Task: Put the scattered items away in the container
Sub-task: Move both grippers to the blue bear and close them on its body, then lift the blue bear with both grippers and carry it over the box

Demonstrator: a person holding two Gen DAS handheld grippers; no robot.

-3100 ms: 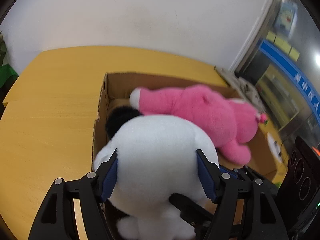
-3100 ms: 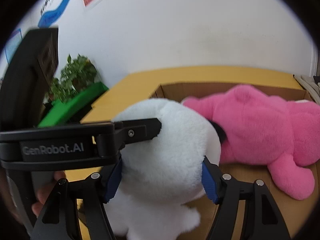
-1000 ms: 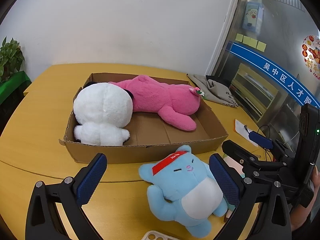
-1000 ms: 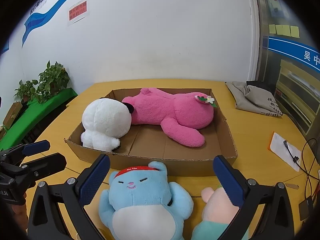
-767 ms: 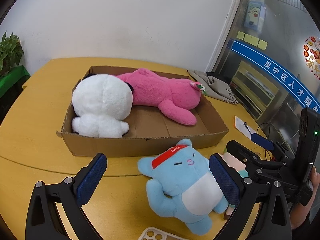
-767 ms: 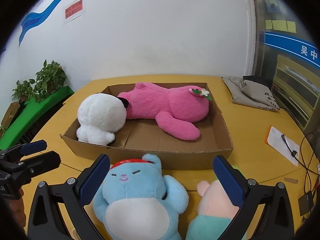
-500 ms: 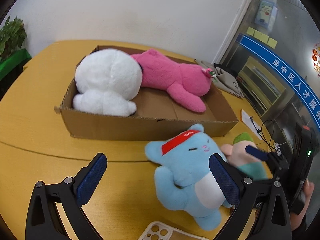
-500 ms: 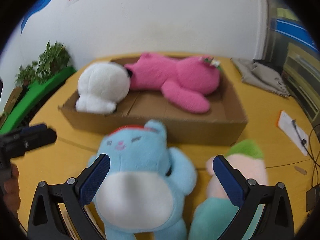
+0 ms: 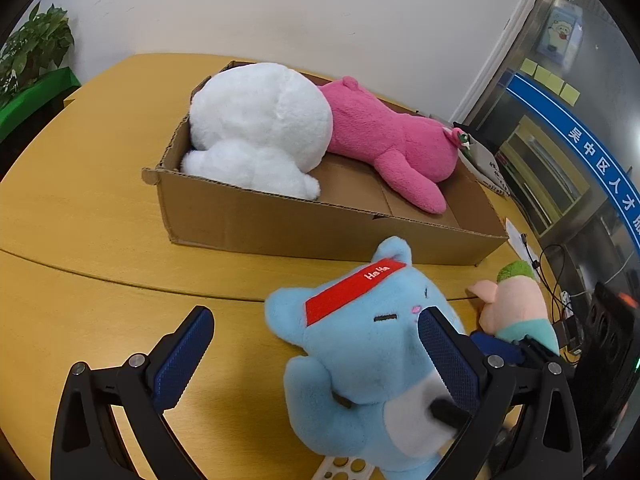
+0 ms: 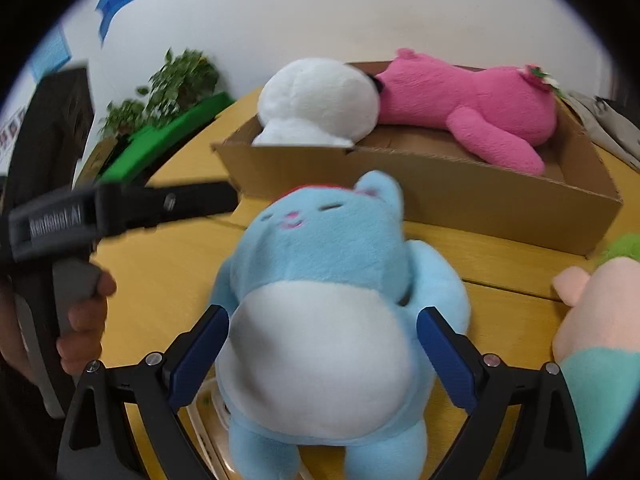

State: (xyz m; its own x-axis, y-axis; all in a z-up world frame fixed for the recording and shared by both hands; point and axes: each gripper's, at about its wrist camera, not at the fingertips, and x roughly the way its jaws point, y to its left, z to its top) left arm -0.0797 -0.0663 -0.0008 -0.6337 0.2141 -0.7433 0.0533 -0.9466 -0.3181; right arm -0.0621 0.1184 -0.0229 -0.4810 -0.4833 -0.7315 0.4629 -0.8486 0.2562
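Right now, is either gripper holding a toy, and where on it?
Nothing is gripped yet. The right gripper is open, its pads flanking the blue plush at the belly. The left gripper is open beside the plush's head.

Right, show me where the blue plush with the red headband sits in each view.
Left wrist: blue plush lower right, lying on the table against the right pad of this gripper's open jaws.
Right wrist: blue plush centre, belly between the open jaws.
Shared landmark: cardboard box just behind it.
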